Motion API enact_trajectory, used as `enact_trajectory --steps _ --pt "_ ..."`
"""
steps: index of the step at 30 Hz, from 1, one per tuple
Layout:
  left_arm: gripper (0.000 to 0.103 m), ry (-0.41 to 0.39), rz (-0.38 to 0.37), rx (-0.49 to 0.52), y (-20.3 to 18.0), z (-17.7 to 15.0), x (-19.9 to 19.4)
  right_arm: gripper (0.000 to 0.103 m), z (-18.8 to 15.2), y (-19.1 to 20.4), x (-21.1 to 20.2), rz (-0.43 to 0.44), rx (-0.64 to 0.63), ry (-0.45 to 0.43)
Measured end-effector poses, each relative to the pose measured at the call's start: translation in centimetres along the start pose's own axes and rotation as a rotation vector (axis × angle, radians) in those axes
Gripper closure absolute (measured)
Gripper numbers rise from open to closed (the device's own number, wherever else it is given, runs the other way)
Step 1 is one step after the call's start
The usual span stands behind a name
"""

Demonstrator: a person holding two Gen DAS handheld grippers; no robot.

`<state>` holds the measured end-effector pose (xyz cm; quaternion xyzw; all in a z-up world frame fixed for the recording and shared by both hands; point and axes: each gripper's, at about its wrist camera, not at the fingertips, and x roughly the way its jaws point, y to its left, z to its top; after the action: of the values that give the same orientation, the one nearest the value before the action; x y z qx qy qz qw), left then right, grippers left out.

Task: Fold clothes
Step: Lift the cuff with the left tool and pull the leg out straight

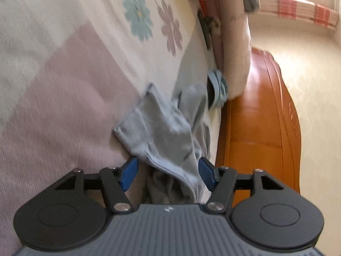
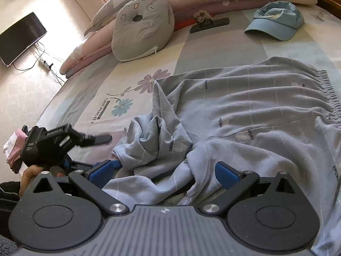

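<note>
Grey-blue trousers (image 2: 245,115) lie crumpled across the bed (image 2: 89,98), filling the centre and right. Left gripper (image 1: 168,173) fingers stand apart, cloth loose between them; right gripper (image 2: 164,173) fingers spread wide over the folds, gripping nothing.

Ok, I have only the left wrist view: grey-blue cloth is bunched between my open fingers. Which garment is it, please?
Observer: Trousers, spread on the bed. Their elastic waistband lies at the far right of the right wrist view.
Operator: And where is the right gripper?
Observer: The right gripper is open, with one pad on either side of the crumpled leg end, not pressing it.
Operator: Is the upper part flat?
Observer: Mostly, with shallow wrinkles toward the waistband. Only the leg end is bunched.
</note>
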<state>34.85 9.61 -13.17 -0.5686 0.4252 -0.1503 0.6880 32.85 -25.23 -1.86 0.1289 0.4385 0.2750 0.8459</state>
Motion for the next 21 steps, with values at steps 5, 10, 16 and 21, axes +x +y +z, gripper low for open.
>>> enact_trajectory --steps 5,10,16,21 --pt "0.042 -0.166 0.124 0.130 -1.8 0.4 -0.9 0.000 0.1 -0.3 -0.2 -0.008 0.004 -0.007" --pt "0.044 -0.043 0.046 0.113 -1.6 -0.6 0.5 0.000 -0.1 -0.4 -0.1 -0.007 0.005 0.000" --pt "0.055 -0.181 0.111 0.148 -2.1 0.0 0.1 0.000 -0.1 -0.6 0.1 -0.001 0.007 0.006" --pt "0.059 -0.156 0.127 0.174 -2.3 0.7 0.3 0.000 -0.3 -0.8 -0.1 0.008 0.006 0.005"
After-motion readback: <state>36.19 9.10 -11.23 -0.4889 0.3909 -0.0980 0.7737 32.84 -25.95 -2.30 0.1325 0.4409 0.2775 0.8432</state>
